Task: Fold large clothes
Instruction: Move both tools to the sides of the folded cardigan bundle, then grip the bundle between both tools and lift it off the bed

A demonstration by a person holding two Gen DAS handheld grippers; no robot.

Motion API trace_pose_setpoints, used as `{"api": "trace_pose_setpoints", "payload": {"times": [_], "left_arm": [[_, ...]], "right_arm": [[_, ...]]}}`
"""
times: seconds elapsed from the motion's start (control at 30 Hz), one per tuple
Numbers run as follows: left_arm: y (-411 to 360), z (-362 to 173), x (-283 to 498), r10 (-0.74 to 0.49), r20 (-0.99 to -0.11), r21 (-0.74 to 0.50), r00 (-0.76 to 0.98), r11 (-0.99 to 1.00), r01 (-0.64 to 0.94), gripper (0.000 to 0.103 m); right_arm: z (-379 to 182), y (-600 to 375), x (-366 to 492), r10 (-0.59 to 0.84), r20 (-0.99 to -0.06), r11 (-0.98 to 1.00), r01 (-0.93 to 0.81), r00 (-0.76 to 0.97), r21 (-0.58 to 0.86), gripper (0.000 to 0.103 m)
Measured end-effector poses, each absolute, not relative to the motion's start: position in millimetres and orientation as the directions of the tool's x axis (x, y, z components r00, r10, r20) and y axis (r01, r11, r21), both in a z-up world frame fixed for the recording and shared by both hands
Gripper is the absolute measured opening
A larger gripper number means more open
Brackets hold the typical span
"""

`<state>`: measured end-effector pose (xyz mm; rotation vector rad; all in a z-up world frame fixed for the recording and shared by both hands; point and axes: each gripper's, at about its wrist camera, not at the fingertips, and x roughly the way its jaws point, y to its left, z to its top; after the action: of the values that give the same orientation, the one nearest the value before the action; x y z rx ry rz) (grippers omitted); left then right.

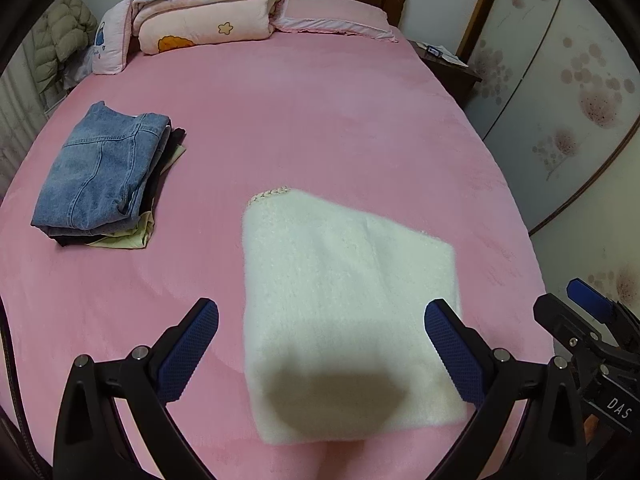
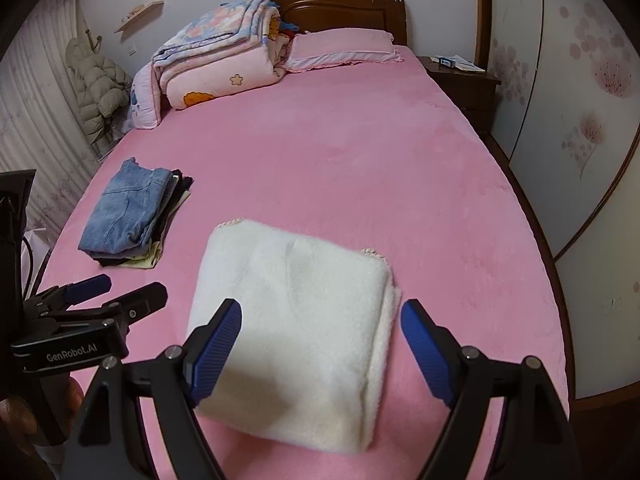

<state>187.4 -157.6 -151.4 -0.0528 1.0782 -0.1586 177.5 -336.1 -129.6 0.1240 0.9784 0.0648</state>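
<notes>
A folded white fluffy garment [image 1: 344, 300] lies flat on the pink bed [image 1: 300, 120], near its front edge; it also shows in the right wrist view [image 2: 296, 328]. My left gripper [image 1: 322, 316] is open, its blue-padded fingers spread either side of the garment and above it, holding nothing. My right gripper [image 2: 322, 320] is open too, fingers spread over the garment's near part, empty. Each gripper shows at the edge of the other's view: the right one [image 1: 576, 304] and the left one [image 2: 120, 288].
A pile of folded clothes topped by blue jeans [image 1: 104, 172] sits on the bed's left side, also in the right wrist view [image 2: 132, 212]. Folded quilts [image 1: 200, 12] and a pink pillow [image 1: 332, 16] lie at the headboard. A nightstand [image 1: 452, 64] and wardrobe doors [image 1: 560, 80] stand right.
</notes>
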Motion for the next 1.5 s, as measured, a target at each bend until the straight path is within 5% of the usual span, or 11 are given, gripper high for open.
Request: {"api": "trace_pose_setpoints", "payload": {"times": [0.23, 1.07, 1.5], "left_arm": [[-156.9, -179.3, 206.3, -0.145, -0.896, -0.116, 0.42, 0.989, 0.094, 0.102], [-136.8, -328.0, 238.7, -0.195, -0.965, -0.192, 0.175, 0.981, 0.034, 0.102], [-111.3, -350.4, 246.5, -0.344, -0.929, -0.324, 0.14, 0.934, 0.148, 0.103]], "right_arm": [[-152.1, -346.7, 193.2, 0.123, -0.842, 0.988, 0.016, 0.526, 0.155, 0.095], [-294.0, -386.9, 213.0, 0.207, -0.934, 0.963, 0.106, 0.292, 0.247, 0.096], [-371.5, -410.6, 223.7, 0.552, -0.816, 0.799, 0.172, 0.171, 0.577, 0.096]]}}
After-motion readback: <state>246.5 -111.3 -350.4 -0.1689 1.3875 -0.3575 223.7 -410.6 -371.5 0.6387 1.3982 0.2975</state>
